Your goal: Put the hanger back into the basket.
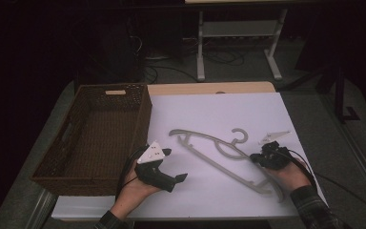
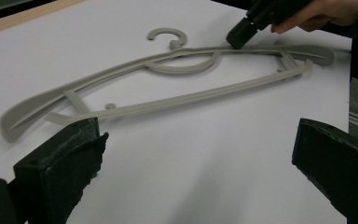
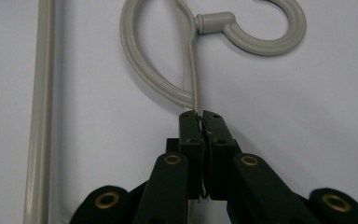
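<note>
A flat grey plastic clothes hanger lies mid-frame on the white counter. The right tongs are clamped on its upper arm beside the hook, probably to lift it; the left tongs wait apart, near the brown wicker basket.

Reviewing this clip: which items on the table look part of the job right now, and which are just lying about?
In use, as far as I can judge:
- grey hanger, pinched near its neck by the right gripper
- left gripper, open, facing the hanger

Lying about:
- wicker basket, untouched
- white sheet under the hanger
</note>
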Tool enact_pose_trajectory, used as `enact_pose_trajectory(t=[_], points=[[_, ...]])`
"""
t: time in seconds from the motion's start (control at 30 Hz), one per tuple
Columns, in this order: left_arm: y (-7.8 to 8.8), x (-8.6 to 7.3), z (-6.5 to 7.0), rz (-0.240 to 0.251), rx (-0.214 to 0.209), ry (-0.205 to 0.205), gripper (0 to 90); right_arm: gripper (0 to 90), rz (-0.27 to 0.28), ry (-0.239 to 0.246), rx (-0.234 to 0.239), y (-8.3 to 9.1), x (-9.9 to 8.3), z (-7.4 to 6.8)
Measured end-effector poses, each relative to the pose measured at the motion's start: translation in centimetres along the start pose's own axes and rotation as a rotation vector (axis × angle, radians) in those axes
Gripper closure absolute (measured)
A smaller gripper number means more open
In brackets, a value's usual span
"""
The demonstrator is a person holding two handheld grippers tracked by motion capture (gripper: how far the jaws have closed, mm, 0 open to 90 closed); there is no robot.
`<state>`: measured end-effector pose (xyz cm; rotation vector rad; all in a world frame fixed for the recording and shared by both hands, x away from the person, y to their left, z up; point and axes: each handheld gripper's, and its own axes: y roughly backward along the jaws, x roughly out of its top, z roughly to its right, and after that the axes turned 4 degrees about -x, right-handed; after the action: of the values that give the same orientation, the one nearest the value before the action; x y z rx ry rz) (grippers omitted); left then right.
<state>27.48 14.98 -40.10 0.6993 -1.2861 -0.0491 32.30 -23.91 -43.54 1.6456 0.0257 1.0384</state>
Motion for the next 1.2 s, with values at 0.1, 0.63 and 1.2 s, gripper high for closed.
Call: enact_pose_trajectory(t=[0.1,0.63,1.2], points=[[0.0,0.0,0.0,0.000,0.000,0.000,1.3,87.7,0.003,0.009,0.007,-0.8,1.0,0.1],[0.0,0.0,0.0,-0.008,0.000,0.001,1.3,81.8,0.038,-0.125,0.013,4.7,-3.1,-0.2],[-0.1,0.0,0.0,-0.011,0.006,0.003,1.3,80.3,-0.030,-0.141,0.004,5.8,-6.2,-1.9]])
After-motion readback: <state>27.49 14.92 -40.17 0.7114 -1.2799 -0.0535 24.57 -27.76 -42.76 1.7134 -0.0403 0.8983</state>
